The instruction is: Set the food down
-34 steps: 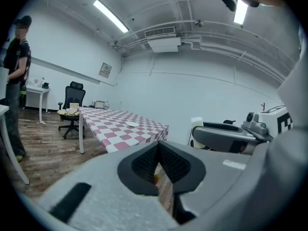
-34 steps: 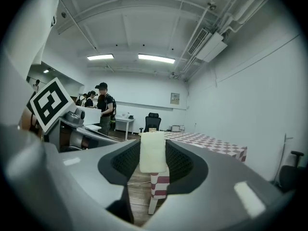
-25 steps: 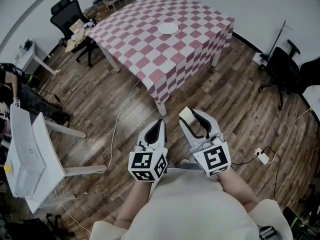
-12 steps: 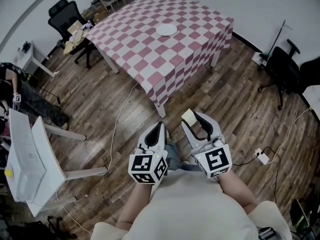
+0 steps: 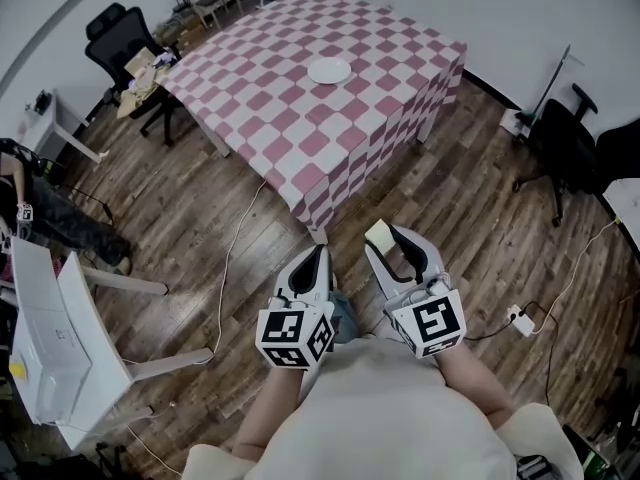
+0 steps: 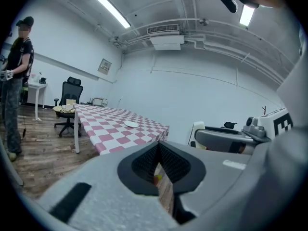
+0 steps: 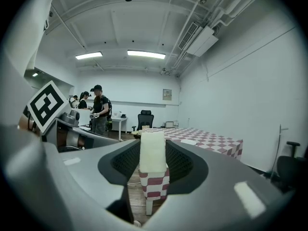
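A table [image 5: 300, 118] under a pink-and-white checked cloth stands ahead, with a white plate [image 5: 329, 70] near its far side. My right gripper [image 5: 388, 236] is shut on a pale cream block of food [image 5: 378, 233], held low in front of the person's body, short of the table's near corner. In the right gripper view the food [image 7: 152, 148] stands upright between the pads of the right gripper [image 7: 153, 163], with the table [image 7: 211, 141] beyond. My left gripper [image 5: 320, 255] hangs beside it, shut and holding nothing; its jaws [image 6: 158, 165] meet at the tips.
Black office chairs stand at the far left [image 5: 115, 38] and at the right [image 5: 565, 133]. A white desk [image 5: 55, 318] sits at the left. A cable [image 5: 232, 258] and a power strip [image 5: 520, 316] lie on the wood floor. People [image 7: 98, 109] stand further back.
The table has drawn slightly nearer and shifted left in the head view. Both grippers keep their pose, the right one still shut on the food.
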Demonstrator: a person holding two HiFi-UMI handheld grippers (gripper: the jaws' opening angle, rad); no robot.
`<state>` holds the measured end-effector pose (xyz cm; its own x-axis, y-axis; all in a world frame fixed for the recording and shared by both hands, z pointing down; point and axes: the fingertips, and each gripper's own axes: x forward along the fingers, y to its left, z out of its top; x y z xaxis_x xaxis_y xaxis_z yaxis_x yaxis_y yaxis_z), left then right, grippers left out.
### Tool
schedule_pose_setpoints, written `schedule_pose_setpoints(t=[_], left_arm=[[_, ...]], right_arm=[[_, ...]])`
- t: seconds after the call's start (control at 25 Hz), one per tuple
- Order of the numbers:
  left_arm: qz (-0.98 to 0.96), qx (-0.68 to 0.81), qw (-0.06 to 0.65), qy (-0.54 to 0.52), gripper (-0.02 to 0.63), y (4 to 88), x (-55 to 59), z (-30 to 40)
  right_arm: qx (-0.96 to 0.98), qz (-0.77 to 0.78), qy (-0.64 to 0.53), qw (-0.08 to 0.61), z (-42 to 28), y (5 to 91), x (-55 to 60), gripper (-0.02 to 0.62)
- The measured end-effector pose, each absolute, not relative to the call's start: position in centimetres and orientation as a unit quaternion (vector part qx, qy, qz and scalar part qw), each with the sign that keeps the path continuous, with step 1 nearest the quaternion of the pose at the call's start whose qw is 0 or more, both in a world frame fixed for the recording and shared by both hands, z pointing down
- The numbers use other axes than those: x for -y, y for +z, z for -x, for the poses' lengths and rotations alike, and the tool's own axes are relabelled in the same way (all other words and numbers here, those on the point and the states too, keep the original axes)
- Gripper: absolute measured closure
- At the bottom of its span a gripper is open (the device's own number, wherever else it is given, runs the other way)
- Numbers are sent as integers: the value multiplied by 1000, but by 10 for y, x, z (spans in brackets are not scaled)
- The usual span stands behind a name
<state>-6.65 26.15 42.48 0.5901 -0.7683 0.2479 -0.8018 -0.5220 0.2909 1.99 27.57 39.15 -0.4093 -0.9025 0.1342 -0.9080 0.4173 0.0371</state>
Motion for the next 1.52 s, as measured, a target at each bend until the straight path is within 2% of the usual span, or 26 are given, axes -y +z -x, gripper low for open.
schedule_pose_setpoints(t=[1.52], left_arm=[[-889, 410, 199, 49, 598, 416, -42, 91]], right_arm=[[822, -565, 37, 61, 6, 376, -60, 426]])
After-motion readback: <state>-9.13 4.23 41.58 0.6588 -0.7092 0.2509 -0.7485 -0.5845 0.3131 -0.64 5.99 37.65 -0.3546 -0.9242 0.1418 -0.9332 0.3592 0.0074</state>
